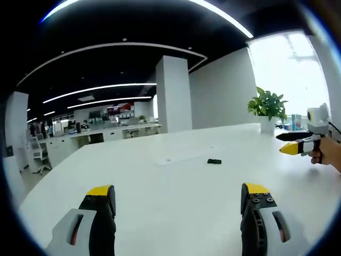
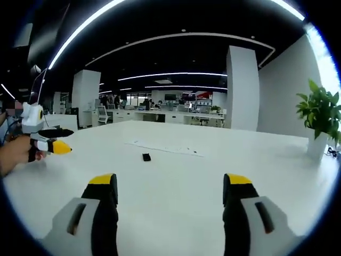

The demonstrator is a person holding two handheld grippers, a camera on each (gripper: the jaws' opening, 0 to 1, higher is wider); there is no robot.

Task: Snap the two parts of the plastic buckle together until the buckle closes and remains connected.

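L gripper (image 1: 178, 198) and R gripper (image 2: 169, 188) both w/ jaws wide apart, holding nothing, above white table (image 1: 176, 186); black buckle (image 1: 214, 161) lies untouched ahead.

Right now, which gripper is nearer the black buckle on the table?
About even, no clear winner. The left gripper and the right gripper both hang open, short of the black buckle, which lies untouched on the white table ahead of both.

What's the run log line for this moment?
left gripper: open, empty | right gripper: open, empty | buckle: on table, untouched, ahead of both | state: not yet grasped
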